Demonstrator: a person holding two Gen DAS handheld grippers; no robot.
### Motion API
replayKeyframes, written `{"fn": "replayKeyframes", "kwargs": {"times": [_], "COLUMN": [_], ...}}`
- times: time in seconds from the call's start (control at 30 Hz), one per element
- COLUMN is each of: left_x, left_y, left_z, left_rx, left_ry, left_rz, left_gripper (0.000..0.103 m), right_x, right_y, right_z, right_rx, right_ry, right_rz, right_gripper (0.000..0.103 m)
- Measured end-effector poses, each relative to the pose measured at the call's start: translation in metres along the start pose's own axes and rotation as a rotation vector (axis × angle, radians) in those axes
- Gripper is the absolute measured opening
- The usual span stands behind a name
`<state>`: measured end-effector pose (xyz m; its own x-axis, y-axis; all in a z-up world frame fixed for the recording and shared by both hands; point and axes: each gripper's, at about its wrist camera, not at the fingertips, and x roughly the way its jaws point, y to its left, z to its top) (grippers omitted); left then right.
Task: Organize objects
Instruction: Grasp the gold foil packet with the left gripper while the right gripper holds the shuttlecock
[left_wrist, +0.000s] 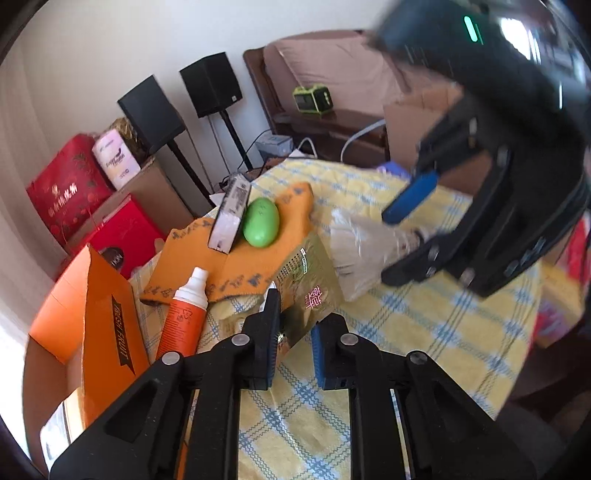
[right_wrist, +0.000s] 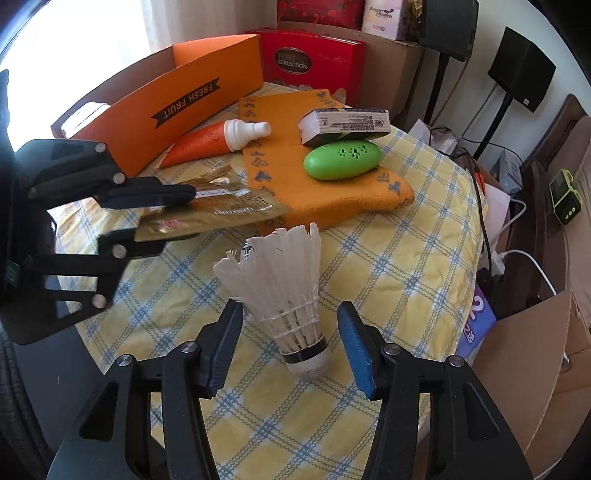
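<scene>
Early stage, I'd judge; left tool (right_wrist: 177, 218) clamped on the glossy gold foil packet (right_wrist: 207, 214), lifted over the table (right_wrist: 406, 258); right tool (right_wrist: 288, 347) spread wide, feathered cork-based shuttlecock (right_wrist: 284, 291) between, pads clear; orange plastic tube (right_wrist: 210, 142), smooth green egg-shaped case (right_wrist: 341, 158), small printed carton (right_wrist: 343, 123) on the orange towel (right_wrist: 332, 195); cardboard "FRESH FRUIT" box (right_wrist: 177, 107) behind, contents barely visible.

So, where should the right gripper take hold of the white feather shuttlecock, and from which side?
Grip the white feather shuttlecock at its rounded cork base, below the black band. It stands on that base, feathers flaring upward and easily crushed. Come from above and the near side with the right gripper, whose open fingers already flank the base, probably needing only to close.
</scene>
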<state>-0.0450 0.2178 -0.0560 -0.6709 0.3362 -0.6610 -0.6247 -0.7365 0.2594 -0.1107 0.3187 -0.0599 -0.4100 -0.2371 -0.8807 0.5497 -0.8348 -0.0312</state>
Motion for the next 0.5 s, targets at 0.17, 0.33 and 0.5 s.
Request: {"fn": "replayKeyframes", "kwargs": {"times": [0.17,0.33,0.5], "left_x": [-0.023,-0.041,-0.057], "left_y": [0.047,0.088,0.111], "left_z": [0.016,0.020,0.020], "left_rx": [-0.204,-0.363,-0.429], "left_ry": [-0.014,-0.026,-0.052], "left_rz": [-0.127,-0.247,-0.270], "left_gripper": [0.008,0.005,0.005], "right_x": [0.004,-0.004,-0.026], "right_y": [0.002,0.008,0.015], "right_z": [0.003,0.005,0.007], "right_rx": [0.019,0.049,0.097], "right_ry": [-0.003,-0.006,-0.053], "right_rz": [-0.011,-0.031,-0.066], "right_gripper": [0.041,0.040,0.040]}}
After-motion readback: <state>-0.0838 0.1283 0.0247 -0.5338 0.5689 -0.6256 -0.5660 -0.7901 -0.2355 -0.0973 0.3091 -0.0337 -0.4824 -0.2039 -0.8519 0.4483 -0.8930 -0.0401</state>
